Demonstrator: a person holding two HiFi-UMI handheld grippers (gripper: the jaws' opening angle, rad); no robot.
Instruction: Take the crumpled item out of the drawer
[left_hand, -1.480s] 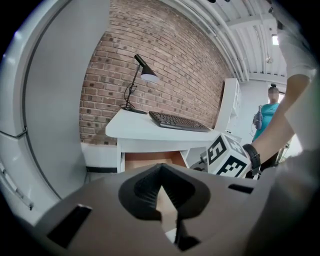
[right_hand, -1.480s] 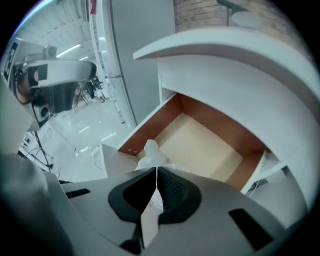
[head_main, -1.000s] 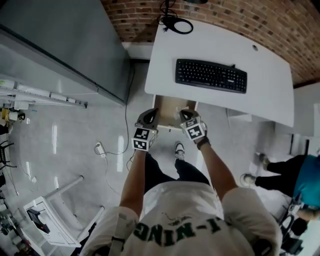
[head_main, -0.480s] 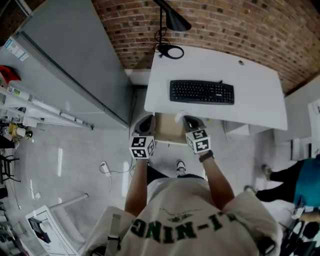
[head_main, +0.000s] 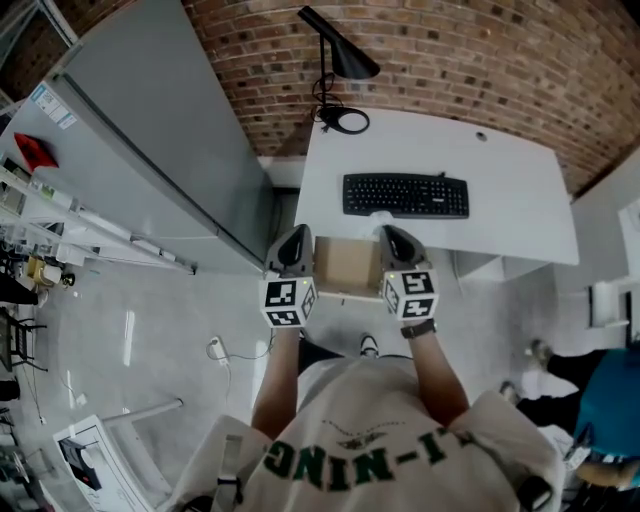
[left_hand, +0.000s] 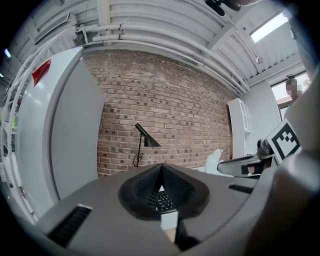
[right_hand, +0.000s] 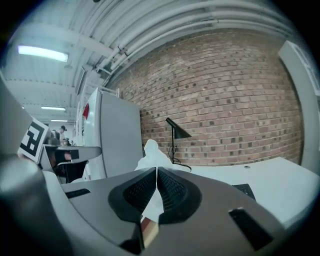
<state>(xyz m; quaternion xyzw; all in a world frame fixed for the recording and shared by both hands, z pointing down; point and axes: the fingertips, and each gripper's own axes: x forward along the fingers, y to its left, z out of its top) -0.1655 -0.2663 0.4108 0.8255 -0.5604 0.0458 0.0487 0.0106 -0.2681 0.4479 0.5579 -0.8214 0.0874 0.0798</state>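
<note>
Desk (head_main: 520, 200): white, upper centre of frame.
Keyboard (head_main: 405, 195): black, mid-desk, near front edge.
Lamp (head_main: 340, 55): black, desk's upper-left corner.
Cable (head_main: 347, 121): coiled at lamp foot.

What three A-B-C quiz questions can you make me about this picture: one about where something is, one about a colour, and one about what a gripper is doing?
1. Where is the keyboard?
A) on the white desk
B) inside the drawer
C) on the floor

2. What colour is the lamp?
A) red
B) black
C) yellow

3. What is the right gripper doing?
A) gaping wide open, empty
B) pinching the white crumpled item
C) pressing a key

Answers:
1 A: it lies flat on the desktop.
2 B: its shade and stem are black against the brick wall.
3 B: its jaws are closed with the item sticking up between them.
</note>
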